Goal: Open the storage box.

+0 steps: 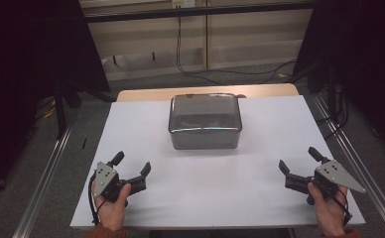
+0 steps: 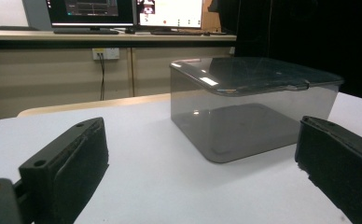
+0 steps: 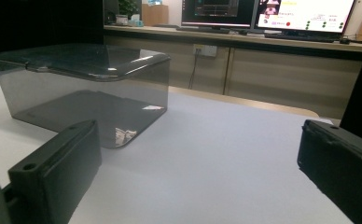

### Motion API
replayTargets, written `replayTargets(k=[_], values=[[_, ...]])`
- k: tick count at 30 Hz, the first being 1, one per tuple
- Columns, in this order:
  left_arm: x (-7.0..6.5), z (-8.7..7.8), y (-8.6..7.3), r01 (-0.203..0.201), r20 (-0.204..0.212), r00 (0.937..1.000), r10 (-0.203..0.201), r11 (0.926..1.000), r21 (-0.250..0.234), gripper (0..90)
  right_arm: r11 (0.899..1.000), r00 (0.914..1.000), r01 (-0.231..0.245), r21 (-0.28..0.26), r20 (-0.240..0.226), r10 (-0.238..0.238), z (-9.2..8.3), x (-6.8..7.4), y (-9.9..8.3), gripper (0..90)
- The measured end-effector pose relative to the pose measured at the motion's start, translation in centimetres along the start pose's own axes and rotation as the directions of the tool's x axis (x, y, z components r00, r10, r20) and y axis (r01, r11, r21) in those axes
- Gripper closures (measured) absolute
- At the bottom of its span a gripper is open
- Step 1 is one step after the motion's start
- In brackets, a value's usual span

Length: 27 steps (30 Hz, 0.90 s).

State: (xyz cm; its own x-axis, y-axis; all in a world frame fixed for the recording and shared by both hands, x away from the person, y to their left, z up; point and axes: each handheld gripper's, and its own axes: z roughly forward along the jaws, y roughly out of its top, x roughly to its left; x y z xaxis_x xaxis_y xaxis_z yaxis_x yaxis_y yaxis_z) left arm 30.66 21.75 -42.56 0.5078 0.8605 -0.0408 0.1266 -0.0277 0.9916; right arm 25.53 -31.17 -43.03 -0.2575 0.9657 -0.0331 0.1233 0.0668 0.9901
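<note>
Left gripper (image 1: 132,165) and right gripper (image 1: 297,160) spread wide, smoky translucent lidded box (image 1: 205,120), white tabletop (image 1: 260,148)

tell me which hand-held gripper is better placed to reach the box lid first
Left, narrowly. The left hand-held gripper sits slightly closer to the lidded box than the right hand-held gripper, and the box sits between its open jaws in its own view. Both are open.

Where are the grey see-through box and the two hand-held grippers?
grey box (image 1: 205,120): high view, on its lid.
left gripper (image 1: 131,164): high view, between its open jaws' tips.
right gripper (image 1: 296,158): high view, between its open jaws' tips.
</note>
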Motion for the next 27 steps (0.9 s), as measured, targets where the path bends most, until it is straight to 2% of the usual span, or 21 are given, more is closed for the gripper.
replayTargets(k=[5,16,22,25,27], values=[[-0.1,0.1,0.0,0.015,0.003,0.9999,-0.015,0.9999,-0.003,2.7,1.0,0.9999,-0.003,0.009,-0.013,0.003,0.2,0.0,-0.1,0.0],[-0.3,0.3,-0.2,0.015,0.005,0.9999,-0.015,0.9998,0.015,3.2,1.0,0.9987,-0.016,0.026,-0.047,0.017,0.9,0.4,-0.2,0.0],[-0.4,0.2,-0.3,0.042,-0.003,0.9991,-0.042,0.9991,0.004,3.2,0.999,0.9968,0.002,0.034,-0.08,0.001,1.3,1.0,-0.3,0.0],[-0.3,0.1,-0.3,0.044,-0.002,0.999,-0.044,0.9988,0.021,3.2,0.999,0.9958,0.001,0.039,-0.091,0.003,1.6,1.4,-0.2,0.0],[-0.4,0.0,-0.3,0.062,-0.008,0.998,-0.062,0.9979,0.016,3.2,0.999,0.9948,0.003,0.043,-0.102,0.002,1.7,1.7,-0.2,0.0]])
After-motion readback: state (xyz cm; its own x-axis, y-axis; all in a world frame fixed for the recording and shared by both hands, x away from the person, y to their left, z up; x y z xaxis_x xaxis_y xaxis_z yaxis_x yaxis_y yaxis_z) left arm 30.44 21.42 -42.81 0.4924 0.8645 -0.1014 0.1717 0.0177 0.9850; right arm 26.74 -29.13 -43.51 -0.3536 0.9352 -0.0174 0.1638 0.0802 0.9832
